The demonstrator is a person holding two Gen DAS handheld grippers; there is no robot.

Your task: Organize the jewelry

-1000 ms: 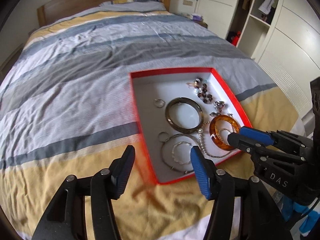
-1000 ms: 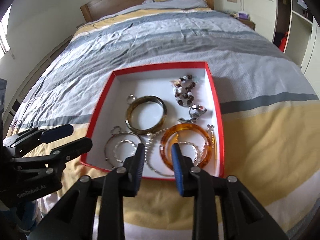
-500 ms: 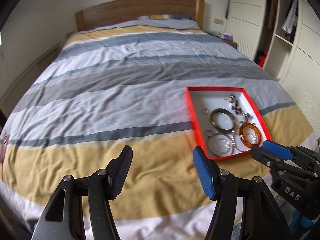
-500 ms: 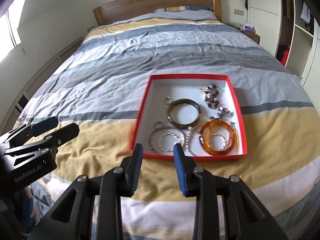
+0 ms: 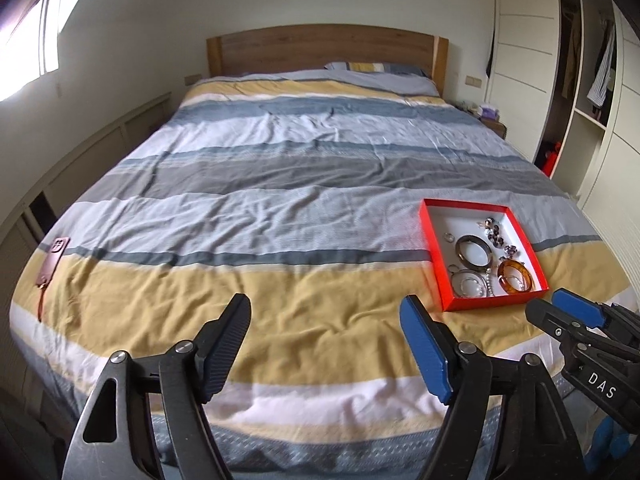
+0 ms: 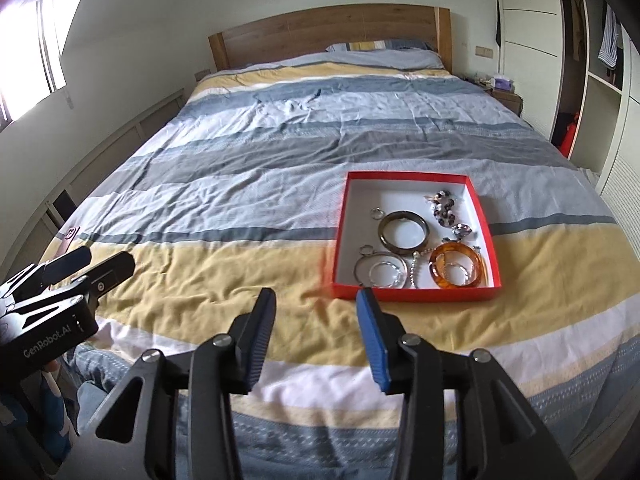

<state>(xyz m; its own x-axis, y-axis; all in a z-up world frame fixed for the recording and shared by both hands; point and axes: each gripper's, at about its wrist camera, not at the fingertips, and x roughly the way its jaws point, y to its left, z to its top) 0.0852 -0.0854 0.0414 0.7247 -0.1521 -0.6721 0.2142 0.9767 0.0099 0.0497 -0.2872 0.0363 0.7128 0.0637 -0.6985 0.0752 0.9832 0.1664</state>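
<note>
A red box (image 6: pixel 339 232) with a white inside lies on the striped bed, also in the left wrist view (image 5: pixel 430 252). It holds an amber bangle (image 6: pixel 456 266), a dark bangle (image 6: pixel 403 229), silver hoops (image 6: pixel 380 270), a bead chain (image 6: pixel 414 268) and dark beaded pieces (image 6: pixel 444 208). My left gripper (image 5: pixel 325 322) is open and empty, back from the bed's foot and left of the box. My right gripper (image 6: pixel 316 312) is open and empty, just short of the box's near edge.
A pink phone case (image 5: pixel 52 260) with a strap lies at the bed's left edge. The wooden headboard (image 6: pixel 332 36) is far back. White wardrobes (image 6: pixel 592 60) and a nightstand (image 6: pixel 506 98) stand on the right. The yellow-striped bedspread (image 6: pixel 224 280) spreads left of the box.
Both grippers have pulled back from the box toward the foot of the bed. The right gripper's jaws have widened from nearly closed to open. The jewelry stays in the box.
</note>
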